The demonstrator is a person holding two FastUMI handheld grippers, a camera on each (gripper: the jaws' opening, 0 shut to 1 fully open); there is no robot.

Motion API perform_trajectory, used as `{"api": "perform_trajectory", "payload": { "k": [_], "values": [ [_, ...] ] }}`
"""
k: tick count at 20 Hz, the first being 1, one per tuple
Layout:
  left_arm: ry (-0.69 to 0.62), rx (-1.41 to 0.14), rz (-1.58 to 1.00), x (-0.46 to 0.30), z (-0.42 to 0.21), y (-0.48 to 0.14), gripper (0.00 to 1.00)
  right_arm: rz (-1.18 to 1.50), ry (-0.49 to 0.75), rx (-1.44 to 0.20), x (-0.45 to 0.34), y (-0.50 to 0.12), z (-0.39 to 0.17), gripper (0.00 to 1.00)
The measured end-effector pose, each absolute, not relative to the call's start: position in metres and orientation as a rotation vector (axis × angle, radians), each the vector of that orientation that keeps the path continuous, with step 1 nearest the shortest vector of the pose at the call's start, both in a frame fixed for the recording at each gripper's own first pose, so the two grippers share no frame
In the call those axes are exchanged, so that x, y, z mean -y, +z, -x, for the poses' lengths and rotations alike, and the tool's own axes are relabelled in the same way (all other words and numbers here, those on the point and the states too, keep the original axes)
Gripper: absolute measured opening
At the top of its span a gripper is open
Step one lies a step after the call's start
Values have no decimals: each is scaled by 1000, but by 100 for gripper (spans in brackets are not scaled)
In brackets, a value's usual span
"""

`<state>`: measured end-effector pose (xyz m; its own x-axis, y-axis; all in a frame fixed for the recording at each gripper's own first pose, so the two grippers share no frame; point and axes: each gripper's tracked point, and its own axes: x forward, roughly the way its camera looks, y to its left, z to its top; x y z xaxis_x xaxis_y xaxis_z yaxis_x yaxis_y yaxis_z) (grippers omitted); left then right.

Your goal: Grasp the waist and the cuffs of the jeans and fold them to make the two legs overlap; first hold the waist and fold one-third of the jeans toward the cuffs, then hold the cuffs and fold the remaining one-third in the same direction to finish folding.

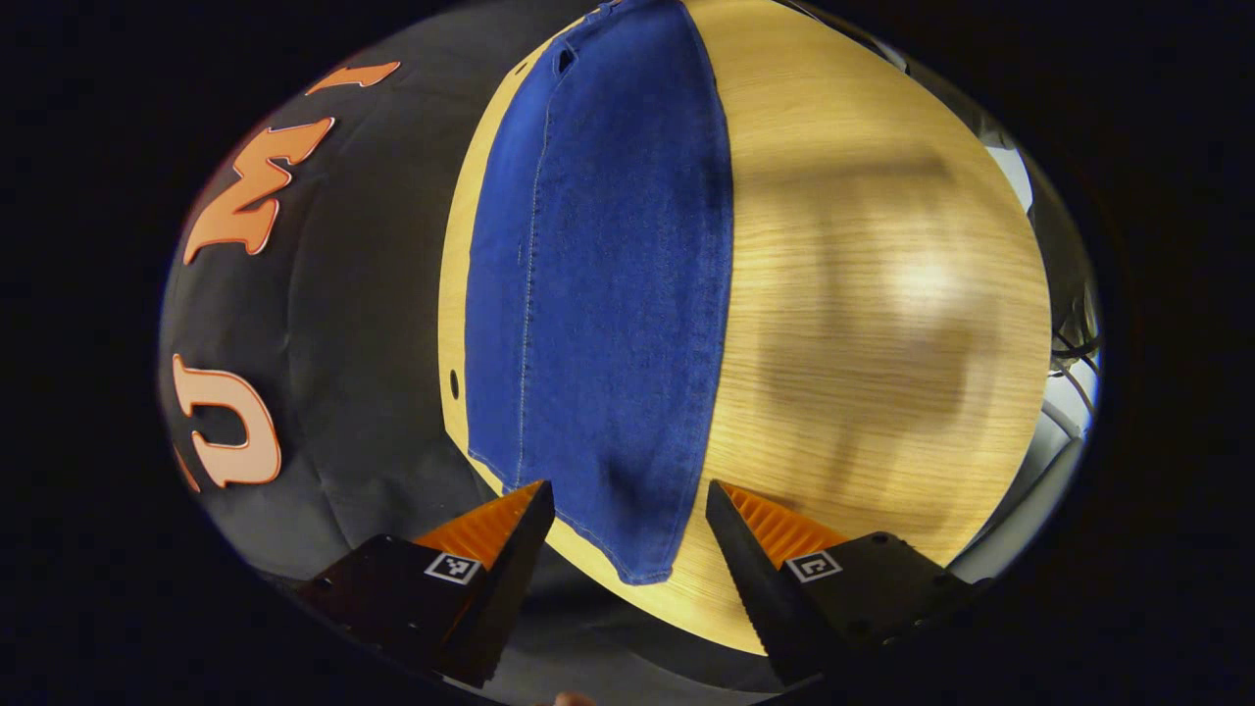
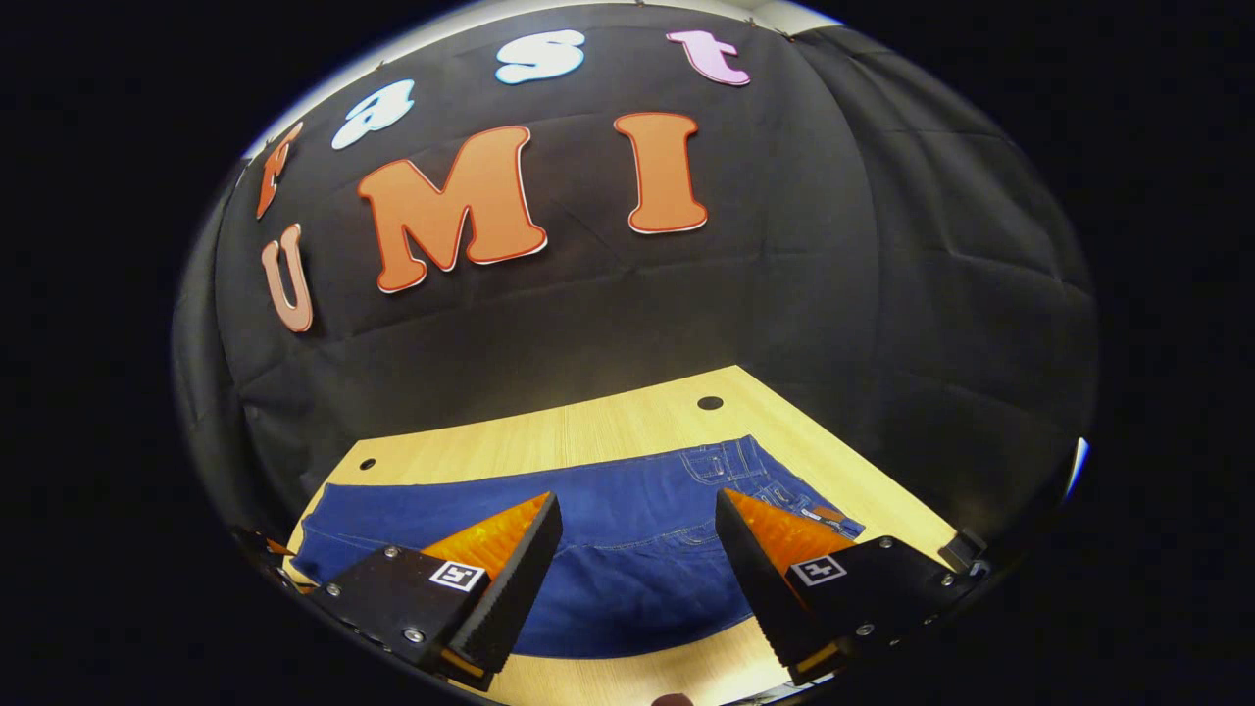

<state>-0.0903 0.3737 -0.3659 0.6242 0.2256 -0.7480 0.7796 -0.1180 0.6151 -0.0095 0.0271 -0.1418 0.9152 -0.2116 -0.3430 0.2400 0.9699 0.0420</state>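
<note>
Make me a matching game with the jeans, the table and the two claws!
Things:
1. jeans
2. table
3. left claw
4. right claw

Descriptions:
A. open, with the trouser cuff ahead between its fingers
B. blue denim, lying flat
C. light wood, with small dark holes
D. open, over the middle of the jeans, waist end off to one side

Pairs: 1-B, 2-C, 3-A, 4-D
</note>
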Motion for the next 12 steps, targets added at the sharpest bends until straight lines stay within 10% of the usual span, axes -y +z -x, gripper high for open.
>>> {"api": "perform_trajectory", "payload": {
  "k": [9, 12],
  "values": [
    [-575, -740, -1719, -373, 28, -391, 81, -71, -234, -328, -39, -139, 7, 98],
    [-586, -671, -1831, -373, 38, -406, 25, -25, -241, -328, -29, -139, 6, 98]
  ]
}}
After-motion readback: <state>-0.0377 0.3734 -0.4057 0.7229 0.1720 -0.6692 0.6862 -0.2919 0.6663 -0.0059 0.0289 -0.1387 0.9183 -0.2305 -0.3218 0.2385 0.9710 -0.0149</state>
